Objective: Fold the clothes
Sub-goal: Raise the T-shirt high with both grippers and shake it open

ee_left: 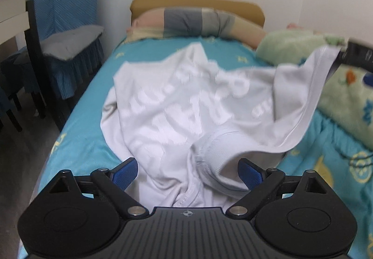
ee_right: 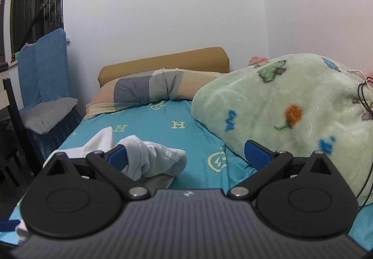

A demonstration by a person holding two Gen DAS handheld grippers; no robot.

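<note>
A white T-shirt (ee_left: 181, 105) with pale lettering lies crumpled on the turquoise bed sheet (ee_left: 84, 114), its ribbed collar near my left gripper. My left gripper (ee_left: 188, 174) is open, its blue pads on either side of the shirt's near edge, with cloth between them. The shirt's right side is lifted toward the right gripper's black body (ee_left: 356, 55) at the right edge. In the right wrist view my right gripper (ee_right: 188, 156) is open. Bunched white shirt cloth (ee_right: 151, 161) rests against its left blue pad (ee_right: 119, 157).
A rumpled green fleece blanket (ee_right: 291, 114) fills the bed's right side, with a black cable (ee_right: 363, 100) on it. A striped pillow (ee_left: 186, 21) and tan headboard (ee_left: 198, 2) lie at the far end. A blue-covered chair (ee_left: 67, 14) stands left of the bed.
</note>
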